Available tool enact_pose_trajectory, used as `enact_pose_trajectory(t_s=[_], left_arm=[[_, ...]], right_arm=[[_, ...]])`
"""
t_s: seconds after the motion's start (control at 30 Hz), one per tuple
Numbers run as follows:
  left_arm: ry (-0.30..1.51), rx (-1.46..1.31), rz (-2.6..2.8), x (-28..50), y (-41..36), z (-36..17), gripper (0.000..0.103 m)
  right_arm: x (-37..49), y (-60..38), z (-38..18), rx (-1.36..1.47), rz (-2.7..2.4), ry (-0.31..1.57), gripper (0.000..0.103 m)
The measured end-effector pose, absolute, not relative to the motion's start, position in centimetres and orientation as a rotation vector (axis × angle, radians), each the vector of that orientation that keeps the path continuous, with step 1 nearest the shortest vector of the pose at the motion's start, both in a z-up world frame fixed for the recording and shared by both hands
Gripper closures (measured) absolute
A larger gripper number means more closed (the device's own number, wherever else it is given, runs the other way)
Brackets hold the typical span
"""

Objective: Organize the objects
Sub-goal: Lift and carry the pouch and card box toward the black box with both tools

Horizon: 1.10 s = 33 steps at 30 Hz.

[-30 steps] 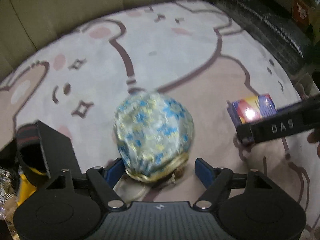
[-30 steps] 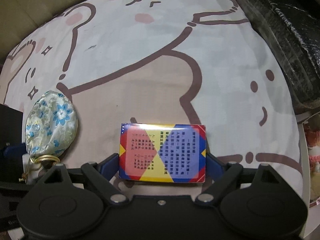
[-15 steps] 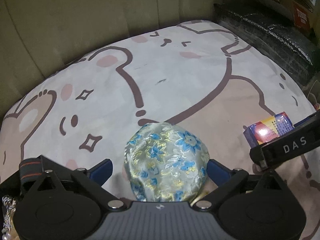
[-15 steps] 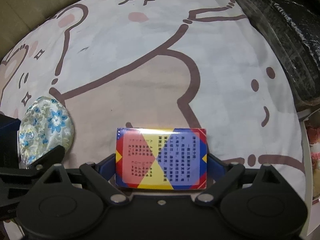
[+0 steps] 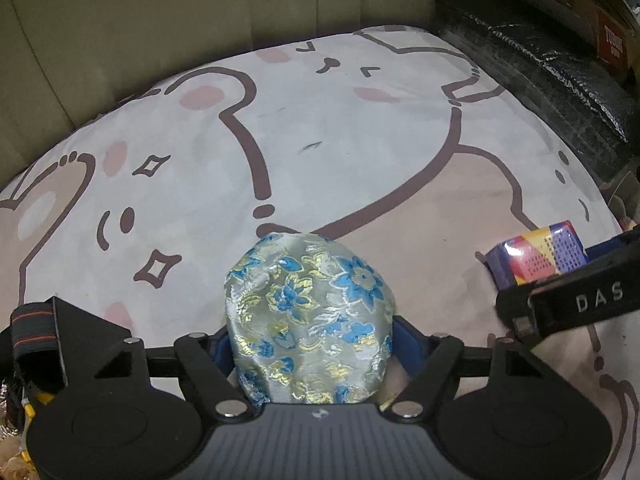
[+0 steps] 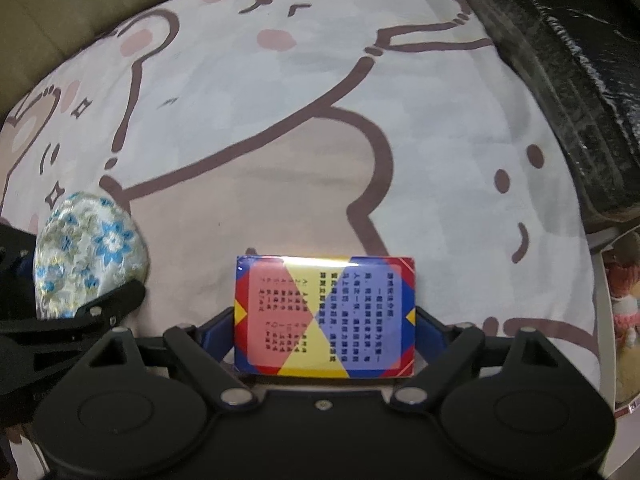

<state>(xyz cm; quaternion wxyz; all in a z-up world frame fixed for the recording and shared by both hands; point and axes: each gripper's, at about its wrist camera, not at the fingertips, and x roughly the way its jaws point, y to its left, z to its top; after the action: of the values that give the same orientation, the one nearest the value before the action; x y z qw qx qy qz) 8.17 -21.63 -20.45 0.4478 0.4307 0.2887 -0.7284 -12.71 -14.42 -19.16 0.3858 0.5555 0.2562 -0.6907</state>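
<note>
My left gripper [image 5: 311, 340] is shut on a silver brocade pouch with blue and yellow flowers [image 5: 310, 312], which bulges up between its blue fingers. The pouch also shows at the left of the right wrist view [image 6: 86, 256]. My right gripper [image 6: 325, 330] is shut on a flat red, yellow and blue box with printed text [image 6: 325, 314], held face up just above the blanket. The box shows at the right of the left wrist view [image 5: 538, 258], with the right gripper [image 5: 576, 304] around it.
Both grippers hover over a bear-print blanket [image 5: 320, 128]. A black quilted bundle [image 6: 560, 60] lines the right edge. A beige wall [image 5: 160, 20] stands behind. A black stand with a striped band [image 5: 40, 332] is at the left. A pink knitted toy [image 6: 624, 300] is at the far right.
The left gripper closed on the pouch and lifted it, with its view tilting up toward the wall. The right gripper kept its hold on the box and moved slightly forward.
</note>
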Motion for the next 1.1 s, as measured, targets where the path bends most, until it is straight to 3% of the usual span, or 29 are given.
enact_pose_trajectory(t_s=[0.73, 1.1], left_arm=[[0.726, 0.792, -1.705, 13.1, -18.9, -12.3, 0.028], [0.697, 0.643, -1.670, 16.2, -16.6, -8.4, 0.028]], right_arm=[[-10.4, -11.7, -10.1, 1.092, -1.891, 0.442, 0.014], [-7.6, -10.7, -7.1, 0.967, -1.895, 0.446, 0.014]])
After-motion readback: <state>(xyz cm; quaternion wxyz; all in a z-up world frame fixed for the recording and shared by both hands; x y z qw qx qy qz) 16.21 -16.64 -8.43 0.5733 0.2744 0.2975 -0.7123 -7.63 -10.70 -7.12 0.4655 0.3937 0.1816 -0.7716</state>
